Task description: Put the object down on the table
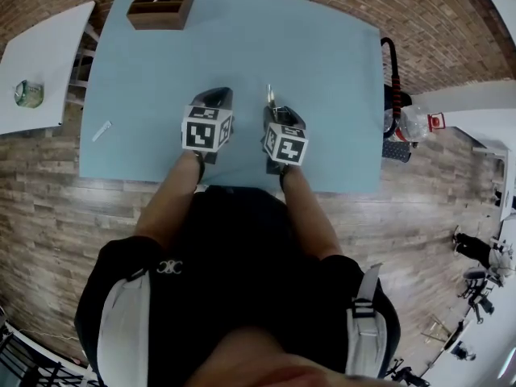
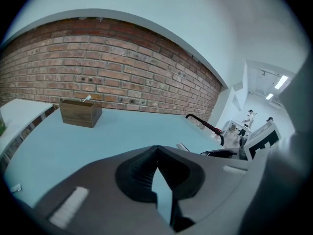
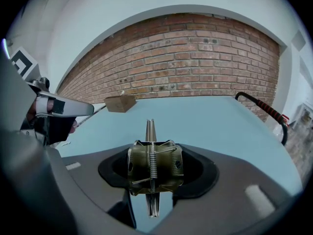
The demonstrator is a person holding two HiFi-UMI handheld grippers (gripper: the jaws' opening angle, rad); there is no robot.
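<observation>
An olive-coloured metal clip [image 3: 164,165] with a wire spring and thin flat blades sits upright between the jaws of my right gripper [image 3: 152,180], which is shut on it. From the head view the clip's tip [image 1: 271,97] pokes out ahead of the right gripper [image 1: 278,113], low over the light blue table [image 1: 242,47] near its front edge. My left gripper [image 1: 216,97] hovers just to the left of it. In the left gripper view the left gripper [image 2: 156,152] has its pads meeting at the tip, with nothing between them.
A brown wooden box [image 1: 161,8] stands at the table's far left corner. A small white strip [image 1: 101,131] lies by the left edge. A black and red curved handle [image 1: 392,71] leans at the right edge. A white side table [image 1: 40,63] carries a green object [image 1: 28,93].
</observation>
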